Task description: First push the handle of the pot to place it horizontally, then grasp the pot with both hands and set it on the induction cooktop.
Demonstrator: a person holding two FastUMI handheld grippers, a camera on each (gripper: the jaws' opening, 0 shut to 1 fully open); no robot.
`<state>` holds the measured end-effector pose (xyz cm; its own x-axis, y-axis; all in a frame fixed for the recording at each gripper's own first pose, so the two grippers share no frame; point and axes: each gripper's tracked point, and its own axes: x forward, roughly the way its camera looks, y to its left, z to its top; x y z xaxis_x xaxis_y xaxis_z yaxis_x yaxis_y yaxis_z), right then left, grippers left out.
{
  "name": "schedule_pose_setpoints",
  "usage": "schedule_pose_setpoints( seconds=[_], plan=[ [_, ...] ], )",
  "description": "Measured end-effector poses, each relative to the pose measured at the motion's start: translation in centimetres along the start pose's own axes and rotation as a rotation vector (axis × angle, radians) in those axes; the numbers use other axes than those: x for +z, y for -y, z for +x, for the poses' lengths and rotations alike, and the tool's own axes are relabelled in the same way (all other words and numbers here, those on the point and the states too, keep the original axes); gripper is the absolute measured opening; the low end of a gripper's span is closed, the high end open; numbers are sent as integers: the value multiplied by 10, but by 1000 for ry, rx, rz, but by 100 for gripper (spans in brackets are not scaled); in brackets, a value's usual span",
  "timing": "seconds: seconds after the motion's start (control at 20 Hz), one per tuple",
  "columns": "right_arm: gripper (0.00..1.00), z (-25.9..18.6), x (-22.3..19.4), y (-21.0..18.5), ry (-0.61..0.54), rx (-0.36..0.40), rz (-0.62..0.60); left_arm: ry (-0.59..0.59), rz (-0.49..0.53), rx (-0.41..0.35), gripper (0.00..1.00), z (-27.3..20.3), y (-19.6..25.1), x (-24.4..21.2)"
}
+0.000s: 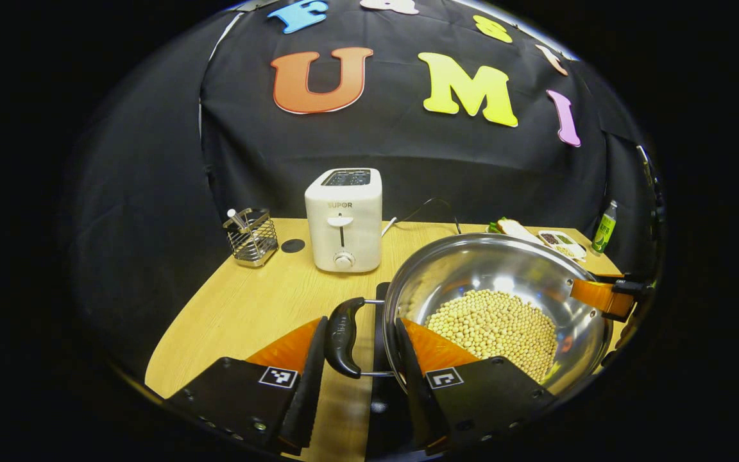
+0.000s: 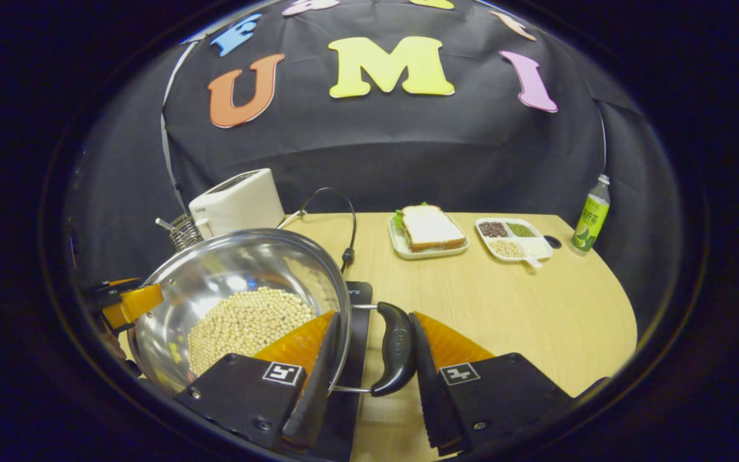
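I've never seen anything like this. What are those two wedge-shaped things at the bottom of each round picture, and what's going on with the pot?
Those wedges are the two fingers of a hand-held gripper; a person carries one in each hand. Each picture comes from a camera riding on a gripper, looking forward along its fingers.

In the left gripper view, the left gripper brackets one black side handle of a steel pot holding pale beans. In the right gripper view, the right gripper brackets the opposite handle. Whether the fingers press yet is unclear.

The pot sits over a dark cooktop on a wooden table. Also there: a toaster, a wire utensil holder, a sandwich, a divided tray and a bottle.
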<state>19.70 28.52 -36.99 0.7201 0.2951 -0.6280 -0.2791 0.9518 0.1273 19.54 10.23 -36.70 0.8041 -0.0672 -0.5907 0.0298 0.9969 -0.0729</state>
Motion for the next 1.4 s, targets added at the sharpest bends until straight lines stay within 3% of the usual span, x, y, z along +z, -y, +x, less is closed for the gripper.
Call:
schedule_pose_setpoints(
  seconds=[0.25,0.3,0.35,0.4,0.45,0.8,0.9,0.95,1.1,1.2,1.3,1.4],
  plan=[
    [75,1,2,-1,27,49,3,36,1,21,63,-3,-4,12],
    [74,-3,4,1,33,55,8,66,-6,31,58,-8,-6,18],
    [81,-4,7,2,44,63,13,85,-13,34,76,-12,-7,25],
    [80,-8,10,4,60,62,12,98,-19,26,90,-18,-4,28],
    [79,-14,15,3,83,76,12,106,-17,27,95,-25,-3,32],
    [79,-106,76,8,333,140,-9,222,-18,48,96,-82,12,65],
    [93,-141,89,14,393,146,-3,278,14,48,96,-106,24,81],
    [89,-156,91,26,385,120,5,302,21,52,96,-119,30,89],
    [92,-208,109,47,456,105,45,394,4,-5,95,-166,66,117],
    [87,-239,117,78,495,27,41,441,13,-18,95,-197,82,133],
    [92,-273,128,89,542,9,-1,500,43,-10,95,-229,98,151],
    [88,-303,131,103,577,-53,-42,523,63,-12,95,-256,115,161]
  ],
)
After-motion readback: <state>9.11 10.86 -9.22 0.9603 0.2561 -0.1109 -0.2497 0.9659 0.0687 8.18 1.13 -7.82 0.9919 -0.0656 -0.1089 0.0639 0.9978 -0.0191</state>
